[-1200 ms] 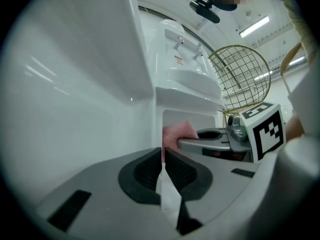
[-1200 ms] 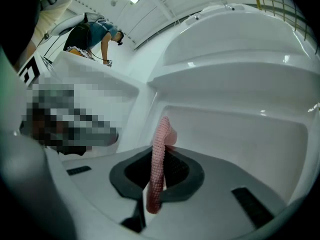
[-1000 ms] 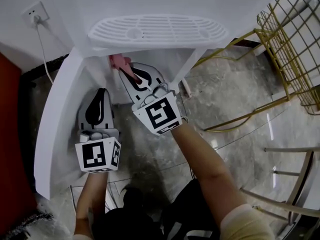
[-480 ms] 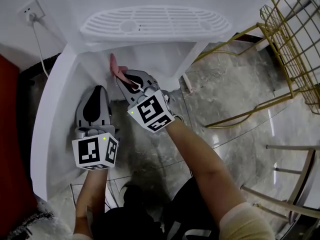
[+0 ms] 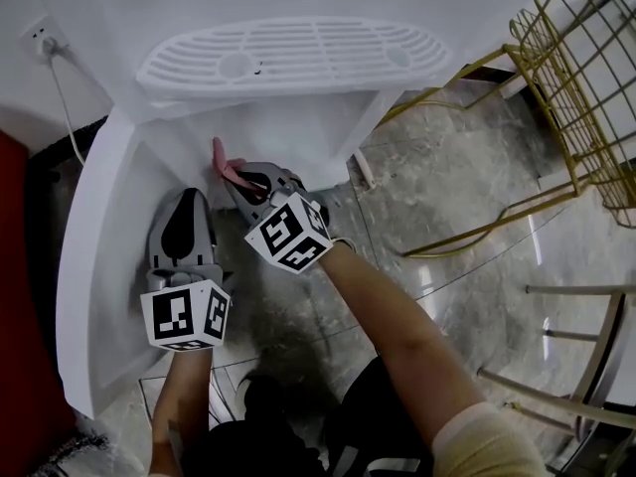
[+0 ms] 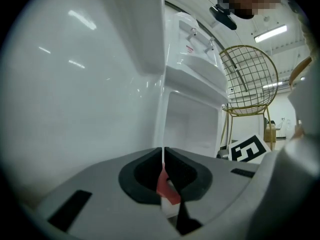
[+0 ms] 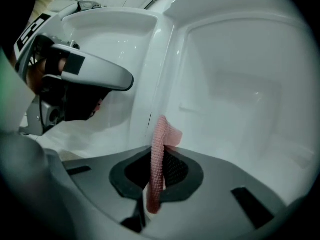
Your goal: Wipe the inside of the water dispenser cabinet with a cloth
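- Cloth (image 7: 159, 149): pink, pinched upright by the right tool (image 7: 157, 176), middle left of frame, at the cabinet (image 7: 235, 99) opening.
- Cabinet inside: straight ahead of the right tool, likely the wiping one.
- Left tool (image 6: 163, 159): pressed together, apparently empty, beside the open door (image 5: 89, 266).
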The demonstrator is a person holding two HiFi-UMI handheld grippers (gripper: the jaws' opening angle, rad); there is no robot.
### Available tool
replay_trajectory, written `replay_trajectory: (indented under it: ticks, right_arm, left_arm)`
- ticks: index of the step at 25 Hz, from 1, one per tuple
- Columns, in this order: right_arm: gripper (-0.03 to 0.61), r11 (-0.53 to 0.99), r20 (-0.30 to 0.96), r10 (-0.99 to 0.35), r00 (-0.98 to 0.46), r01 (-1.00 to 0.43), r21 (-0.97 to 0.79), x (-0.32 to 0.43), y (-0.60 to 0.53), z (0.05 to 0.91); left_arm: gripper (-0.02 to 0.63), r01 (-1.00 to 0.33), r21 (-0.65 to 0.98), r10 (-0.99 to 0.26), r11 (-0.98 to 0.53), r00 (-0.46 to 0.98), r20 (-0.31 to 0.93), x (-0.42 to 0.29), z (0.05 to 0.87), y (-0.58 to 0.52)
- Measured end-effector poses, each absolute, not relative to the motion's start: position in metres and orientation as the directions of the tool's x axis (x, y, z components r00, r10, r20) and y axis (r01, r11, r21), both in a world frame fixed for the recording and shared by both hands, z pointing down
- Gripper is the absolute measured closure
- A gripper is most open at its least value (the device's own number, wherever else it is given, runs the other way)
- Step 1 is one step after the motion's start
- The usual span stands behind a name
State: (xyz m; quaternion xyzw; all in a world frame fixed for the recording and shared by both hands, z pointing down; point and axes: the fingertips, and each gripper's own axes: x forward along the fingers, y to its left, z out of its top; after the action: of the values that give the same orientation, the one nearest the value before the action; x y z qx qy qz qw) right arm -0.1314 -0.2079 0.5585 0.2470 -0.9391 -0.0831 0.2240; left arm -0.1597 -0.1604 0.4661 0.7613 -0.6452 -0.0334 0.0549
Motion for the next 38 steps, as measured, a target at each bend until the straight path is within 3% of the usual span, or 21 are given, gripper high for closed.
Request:
replay_trajectory:
  ticks: [13,26,38]
  right_arm:
    - [0.552,0.839,0.546,-0.542,-0.639,-0.45,0.306,-0.107,-0.218,0.609]
    - [0.552,0.668,0.57,-0.705,-0.422,-0.664,0.335,-0.035,-0.251,0.619]
    - [0.552,0.532,0.585,-0.765,-0.27,-0.777,0.338,0.028,-0.261,0.624]
  left_arm:
    - [0.588,-0.98,0.135,-0.987,-0.148,0.156,0.048,-0.161,0.478,-0.163]
    - [0.588,-0.975,0.161,-0.982,-0.156,0.171,0.082,-0.152,0.494,-0.165]
    - [0.588,-0.974,0.17,-0.98,-0.15,0.169,0.105,-0.144,0.504,-0.167]
